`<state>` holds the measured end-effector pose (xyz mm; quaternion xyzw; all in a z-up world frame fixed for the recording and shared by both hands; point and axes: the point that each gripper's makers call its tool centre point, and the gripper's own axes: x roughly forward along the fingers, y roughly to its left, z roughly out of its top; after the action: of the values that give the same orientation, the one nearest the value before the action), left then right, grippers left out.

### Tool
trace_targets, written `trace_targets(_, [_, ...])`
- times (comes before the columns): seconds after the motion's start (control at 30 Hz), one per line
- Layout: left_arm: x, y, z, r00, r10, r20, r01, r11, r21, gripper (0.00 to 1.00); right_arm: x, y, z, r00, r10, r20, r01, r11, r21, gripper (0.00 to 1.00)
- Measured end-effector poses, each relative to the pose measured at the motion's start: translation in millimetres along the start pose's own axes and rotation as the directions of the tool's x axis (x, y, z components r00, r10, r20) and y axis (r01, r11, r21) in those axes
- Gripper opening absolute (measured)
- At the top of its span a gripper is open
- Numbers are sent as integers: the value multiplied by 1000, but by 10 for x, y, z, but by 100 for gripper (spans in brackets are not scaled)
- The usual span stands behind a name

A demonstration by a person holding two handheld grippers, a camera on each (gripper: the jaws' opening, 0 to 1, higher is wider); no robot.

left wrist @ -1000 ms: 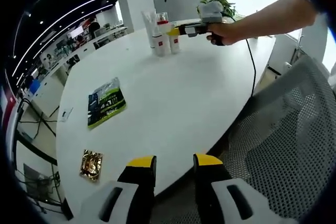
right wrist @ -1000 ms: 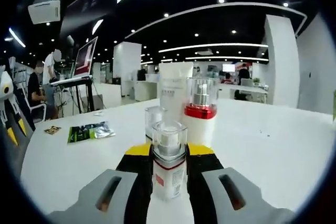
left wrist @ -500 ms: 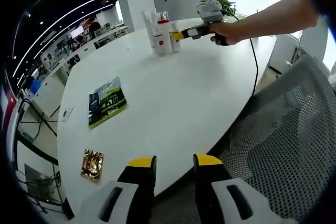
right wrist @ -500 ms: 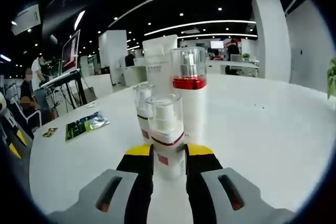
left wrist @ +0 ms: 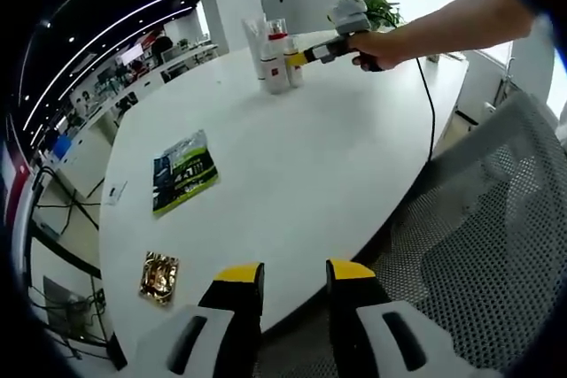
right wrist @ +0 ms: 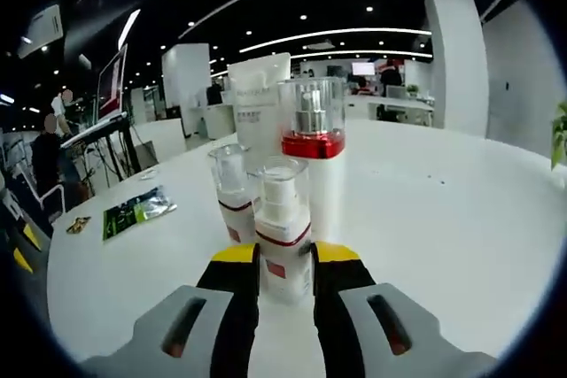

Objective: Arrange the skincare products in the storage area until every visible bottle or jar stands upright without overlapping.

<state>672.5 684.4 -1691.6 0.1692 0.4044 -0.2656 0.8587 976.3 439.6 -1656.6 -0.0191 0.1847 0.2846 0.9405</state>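
Left gripper view: the left gripper (left wrist: 295, 282) sits at the bottom centre, yellow-tipped jaws apart with nothing between them, hanging over the near edge of the round white table (left wrist: 292, 157). A green foil packet (left wrist: 182, 172) lies flat at left of centre, and a small gold foil sachet (left wrist: 159, 277) at lower left. Up top, the right gripper (left wrist: 321, 50) reaches in from the right in a person's hand (left wrist: 372, 45), right up against the cluster of white skincare bottles (left wrist: 273, 52). It's too small here to tell what it's gripping.

Right gripper view: the right gripper (right wrist: 283, 263) is clamped on a small white pump bottle with a clear cap (right wrist: 283, 241), upright at centre. Just behind it stands a taller white bottle with a red collar (right wrist: 314, 170), a second small clear-capped bottle (right wrist: 231, 192) to its left, and a white squeeze tube (right wrist: 258, 108) at the back, all upright.
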Motion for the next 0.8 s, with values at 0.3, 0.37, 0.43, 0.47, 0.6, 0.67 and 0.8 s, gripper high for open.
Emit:
trace_targets(0.3, [-5, 10, 6, 1000, 5, 3, -5, 1000, 2, 29, -81, -6, -51, 999, -21, -25, 22, 999, 35, 24])
trace_targets(0.37, [-11, 14, 13, 1000, 8, 6, -8, 1000, 1, 29, -109, -14, -65, 999, -21, -32, 22, 999, 33, 24])
trace_targets(0.43, [-13, 16, 17, 1000, 9, 9, -9, 1000, 1, 29, -135, -42, -66, 999, -32, -39, 32, 999, 23, 23])
trace_targets(0.47, [-13, 19, 18, 1000, 10, 11, -11, 1000, 3, 29, -144, -54, -60, 999, -34, -38, 35, 999, 24, 23])
trace_targets(0.6, [-18, 22, 25, 1000, 13, 14, -13, 1000, 2, 29, -146, -70, -26, 998, -43, -37, 44, 999, 32, 23])
trace_targets(0.67, [-22, 25, 29, 1000, 15, 16, -15, 1000, 3, 29, -140, -69, -19, 998, -47, -39, 49, 998, 29, 22])
trace_targets(0.8, [-25, 19, 30, 1000, 13, 14, -13, 1000, 5, 29, -145, -101, -19, 997, -64, -43, 66, 997, 35, 21])
